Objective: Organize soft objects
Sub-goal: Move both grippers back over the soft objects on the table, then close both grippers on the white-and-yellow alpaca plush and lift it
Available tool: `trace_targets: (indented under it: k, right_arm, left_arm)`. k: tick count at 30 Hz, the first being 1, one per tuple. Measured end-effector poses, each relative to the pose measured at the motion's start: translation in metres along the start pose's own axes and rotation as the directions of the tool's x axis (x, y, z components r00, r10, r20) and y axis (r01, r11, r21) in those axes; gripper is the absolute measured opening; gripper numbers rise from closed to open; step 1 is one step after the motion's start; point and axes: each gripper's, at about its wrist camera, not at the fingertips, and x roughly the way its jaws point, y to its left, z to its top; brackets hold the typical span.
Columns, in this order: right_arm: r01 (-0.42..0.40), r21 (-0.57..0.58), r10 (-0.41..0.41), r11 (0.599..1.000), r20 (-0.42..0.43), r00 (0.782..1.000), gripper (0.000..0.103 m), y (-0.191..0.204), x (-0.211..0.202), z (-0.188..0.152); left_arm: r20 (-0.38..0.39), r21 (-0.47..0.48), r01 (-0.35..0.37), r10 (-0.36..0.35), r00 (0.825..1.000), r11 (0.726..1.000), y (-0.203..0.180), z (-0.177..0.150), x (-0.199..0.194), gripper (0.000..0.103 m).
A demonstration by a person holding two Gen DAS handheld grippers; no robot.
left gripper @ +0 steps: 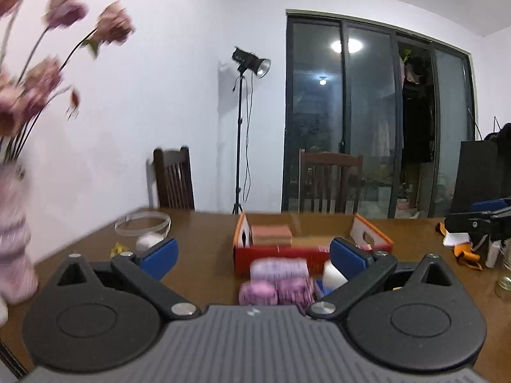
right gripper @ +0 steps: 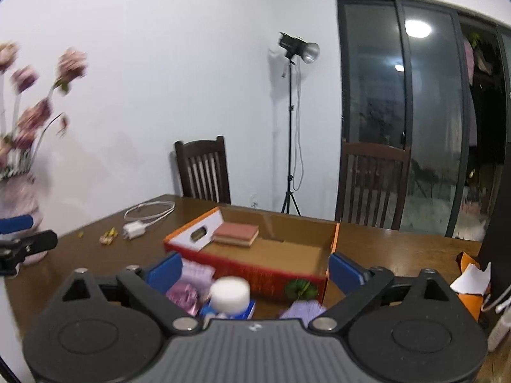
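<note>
An open cardboard box (left gripper: pixel 372 233) with red front and orange flaps lies on the brown table; a pinkish sponge (left gripper: pixel 271 234) rests inside at its left end. In front of it sit blurred lilac and pink soft bundles (left gripper: pixel 278 269) beside a white-capped container (left gripper: pixel 333 276). My left gripper (left gripper: pixel 254 258) is open, its blue fingers on either side of this pile, holding nothing. In the right wrist view my right gripper (right gripper: pixel 255 269) is also open and empty before the box (right gripper: pixel 287 245), with the sponge (right gripper: pixel 236 233), the white cap (right gripper: pixel 230 292) and a lilac bundle (right gripper: pixel 303 311) near it.
A vase of pink flowers (right gripper: pixel 19 198) stands at the table's left end. A white charger with its cable (right gripper: pixel 135 228) and small sweets lie behind the box. Orange and white paper scraps (right gripper: pixel 469 287) and a glass jar (left gripper: pixel 504 274) sit at the right. Two chairs stand behind the table.
</note>
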Motion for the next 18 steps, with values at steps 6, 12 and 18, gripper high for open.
trace_targets:
  k: [6, 12, 18]
  right_arm:
    - [-0.008, 0.033, 0.007, 0.999, 0.013, 1.0, 0.103, 0.011, -0.03, -0.071]
    - [-0.044, 0.133, 0.052, 0.99, -0.061, 0.997, 0.097, 0.004, -0.029, -0.111]
    - [-0.058, 0.26, 0.056, 0.964, 0.013, 0.998, 0.081, -0.014, -0.014, -0.117]
  left_arm:
    - [-0.119, 0.001, 0.021, -0.021, 0.993, 1.0, -0.01, -0.041, -0.01, 0.103]
    - [-0.184, 0.004, 0.105, -0.102, 0.978, 0.994, -0.026, -0.054, 0.002, 0.103]
    - [-0.244, -0.086, 0.241, -0.255, 0.936, 0.967, -0.052, -0.066, 0.04, 0.093]
